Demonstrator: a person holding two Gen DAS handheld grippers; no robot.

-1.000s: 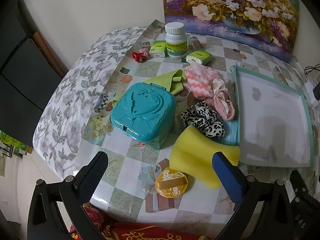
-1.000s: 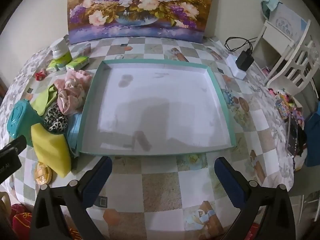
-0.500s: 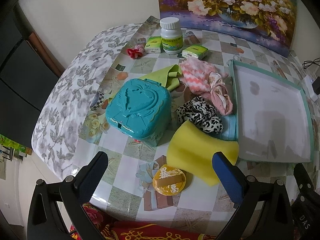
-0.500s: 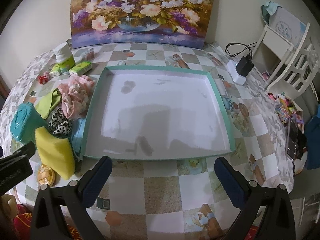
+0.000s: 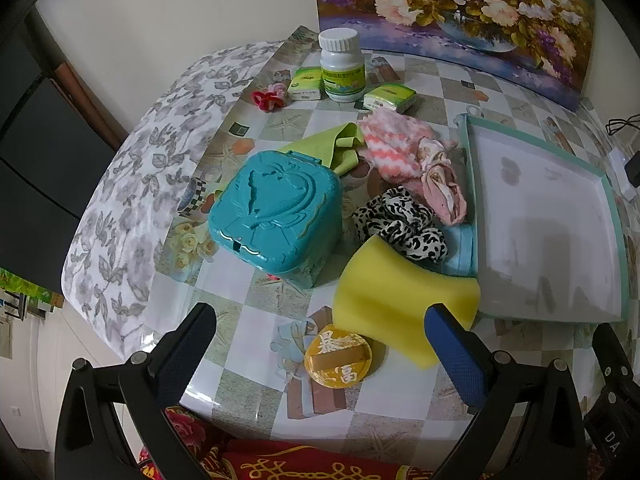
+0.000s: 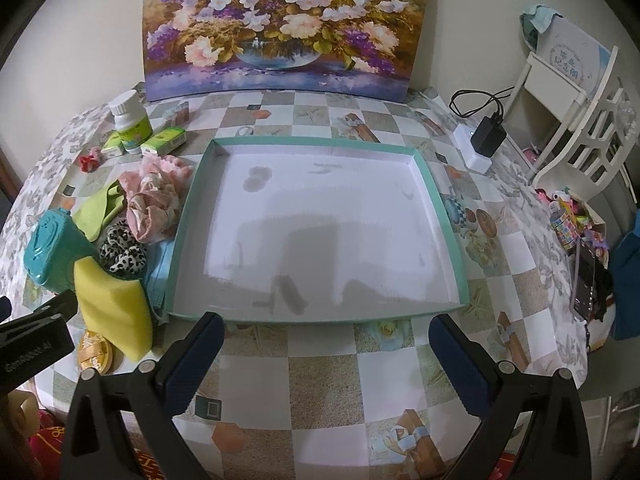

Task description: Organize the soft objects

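A: Left gripper?
B: Spread wide, holding nothing; blue-padded fingers at the bottom of the left wrist view, hovering over the yellow sponge and the round gold tin.

A: Right gripper?
B: Also wide apart and empty, low in the right wrist view, just in front of the near rim of the teal tray.

A: Soft things?
B: Bunched at centre of the left wrist view, left of the tray. Sponge lowest, touching the leopard scrunchie. Above that, pink cloth bundle on a pink-and-white zigzag towel. Green cloth tucked partly behind the teal case. Blue face mask pressed against the tray's left wall, partly under the scrunchie.

A: Further back?
B: White bottle between two green packets, small red flower clip to the left; flower painting against the wall.

A: Tray contents?
B: Only white floor with grey smudges.
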